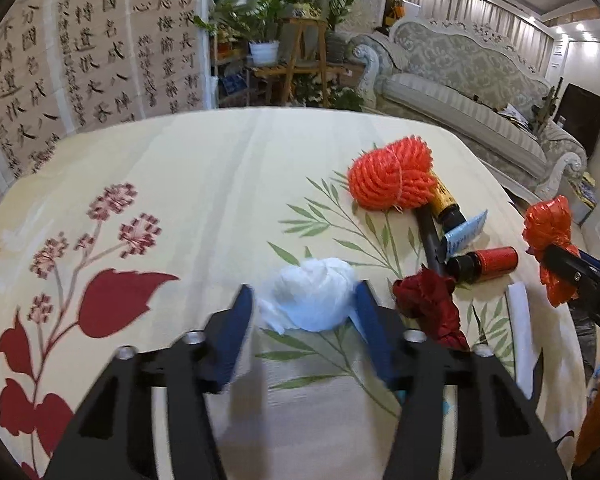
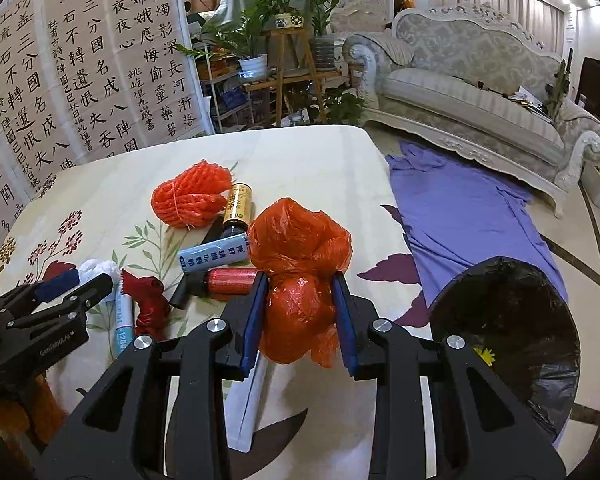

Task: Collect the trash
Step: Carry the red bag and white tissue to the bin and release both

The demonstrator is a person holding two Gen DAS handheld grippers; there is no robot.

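My left gripper [image 1: 304, 300] has its blue fingers on both sides of a white crumpled tissue [image 1: 312, 300] lying on the flowered tablecloth [image 1: 180, 168]; whether they press it is unclear. My right gripper [image 2: 300, 312] is shut on a crumpled orange plastic bag [image 2: 296, 264], held above the table's right side. That bag also shows in the left wrist view [image 1: 548, 224]. The tissue shows in the right wrist view [image 2: 100, 270] between the left gripper's fingers.
An orange rope bundle [image 1: 388, 178], a gold-labelled bottle [image 1: 444, 200], a red-labelled bottle [image 1: 488, 262], a blue-white tube [image 1: 464, 234], a dark red crumpled wrapper [image 1: 432, 300] and a white strip [image 1: 520, 332] lie on the table. A black-lined trash bin [image 2: 512, 332] stands right of the table, over a purple cloth [image 2: 460, 216]. A sofa [image 2: 480, 80] stands behind.
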